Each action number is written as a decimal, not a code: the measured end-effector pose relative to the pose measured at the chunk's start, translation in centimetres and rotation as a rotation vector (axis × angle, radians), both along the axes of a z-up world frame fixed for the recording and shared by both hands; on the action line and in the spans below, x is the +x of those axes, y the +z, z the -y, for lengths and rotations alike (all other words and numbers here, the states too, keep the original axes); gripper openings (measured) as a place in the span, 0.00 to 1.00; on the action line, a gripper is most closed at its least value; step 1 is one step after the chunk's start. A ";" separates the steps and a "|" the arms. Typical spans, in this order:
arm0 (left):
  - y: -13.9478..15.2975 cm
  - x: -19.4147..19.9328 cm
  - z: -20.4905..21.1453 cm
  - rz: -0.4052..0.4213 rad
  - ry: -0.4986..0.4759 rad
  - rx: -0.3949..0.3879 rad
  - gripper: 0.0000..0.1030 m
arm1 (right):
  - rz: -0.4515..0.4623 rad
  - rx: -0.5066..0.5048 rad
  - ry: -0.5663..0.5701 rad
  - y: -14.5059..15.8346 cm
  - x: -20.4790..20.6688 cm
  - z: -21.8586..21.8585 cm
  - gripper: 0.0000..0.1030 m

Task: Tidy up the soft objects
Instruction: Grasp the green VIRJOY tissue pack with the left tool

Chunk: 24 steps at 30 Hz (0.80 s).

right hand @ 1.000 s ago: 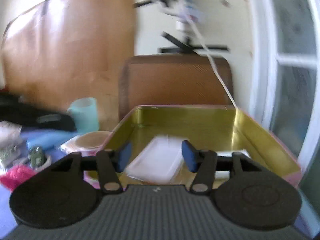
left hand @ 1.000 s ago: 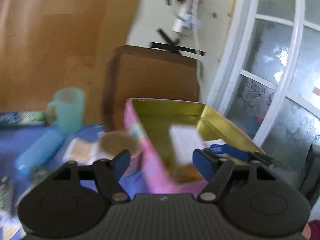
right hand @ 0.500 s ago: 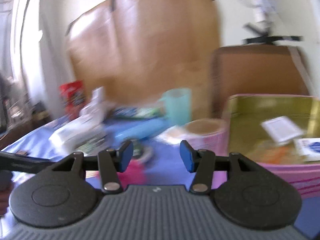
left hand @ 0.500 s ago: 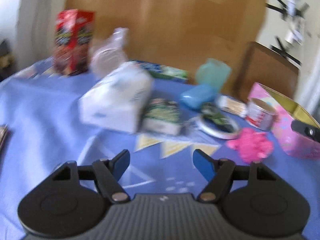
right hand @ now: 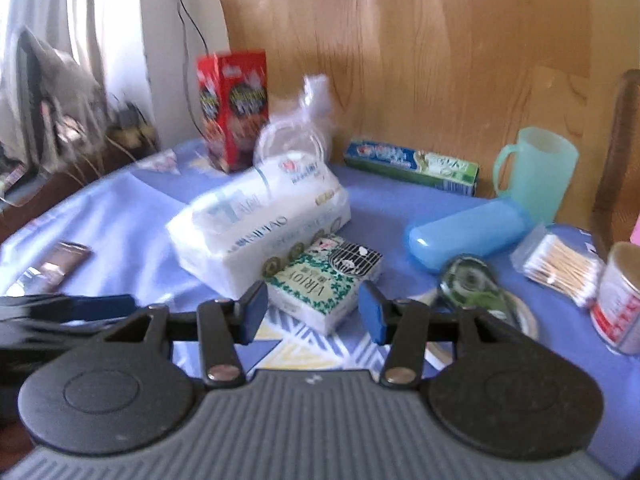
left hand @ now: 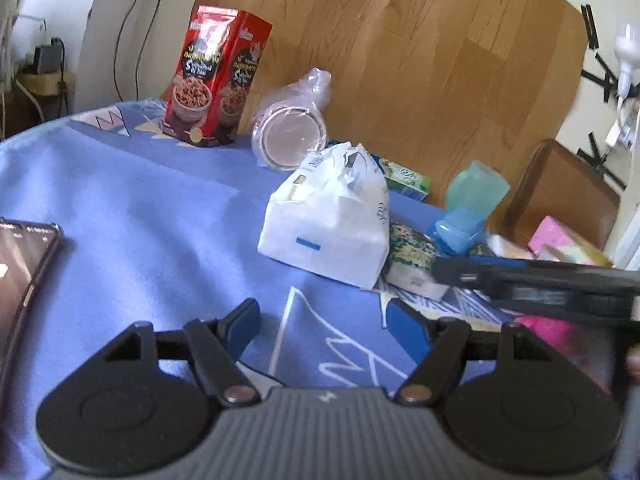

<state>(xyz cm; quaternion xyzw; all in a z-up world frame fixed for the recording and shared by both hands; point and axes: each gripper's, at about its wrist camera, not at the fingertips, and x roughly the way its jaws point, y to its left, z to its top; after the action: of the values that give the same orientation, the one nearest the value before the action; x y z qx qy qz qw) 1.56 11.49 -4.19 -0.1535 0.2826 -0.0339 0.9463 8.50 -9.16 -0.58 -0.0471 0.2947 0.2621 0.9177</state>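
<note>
blue tablecloth [right hand: 120, 216]: right gripper [right hand: 312, 312] open, seemingly nearing tissue pack [right hand: 316, 284].

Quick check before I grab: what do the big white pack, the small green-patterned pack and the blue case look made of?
Big white pack: soft tissue in glossy plastic film, judging by wrinkles and glare. Small green-patterned pack: likely pocket tissues in printed film; edges look squashy. Blue case: hard translucent plastic, smooth rounded shell with a seam.
</note>
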 end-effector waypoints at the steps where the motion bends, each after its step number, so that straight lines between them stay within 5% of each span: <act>1: 0.0 -0.1 0.0 0.003 -0.008 -0.007 0.70 | -0.009 -0.019 -0.009 -0.4 0.5 -0.7 0.59; 5: -0.1 -0.2 -0.1 0.013 -0.046 -0.033 0.70 | -0.041 -0.035 -0.033 -1.3 1.7 -1.7 0.70; 11: -0.2 -0.3 -0.4 0.017 -0.074 -0.067 0.70 | -0.061 -0.038 -0.077 -2.2 2.0 -1.6 0.51; 17: -0.4 -0.3 -0.8 0.012 -0.084 -0.111 0.71 | -0.070 -0.045 -0.042 -1.4 -3.1 0.9 0.51; 22: 0.2 -0.8 0.3 -0.008 -0.168 -0.126 0.71 | -0.098 -0.028 0.036 -1.1 -8.5 3.1 0.57; 24: 0.7 -1.3 1.6 -0.028 -0.232 -0.166 0.71 | -0.096 -0.037 0.039 -1.5 -9.9 3.4 0.70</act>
<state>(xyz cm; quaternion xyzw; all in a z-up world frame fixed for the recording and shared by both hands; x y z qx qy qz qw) 0.27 9.91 -3.51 -0.1982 0.3078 -0.1643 0.9160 -1.36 -12.56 -2.04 -0.0572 0.3423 0.2762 0.8963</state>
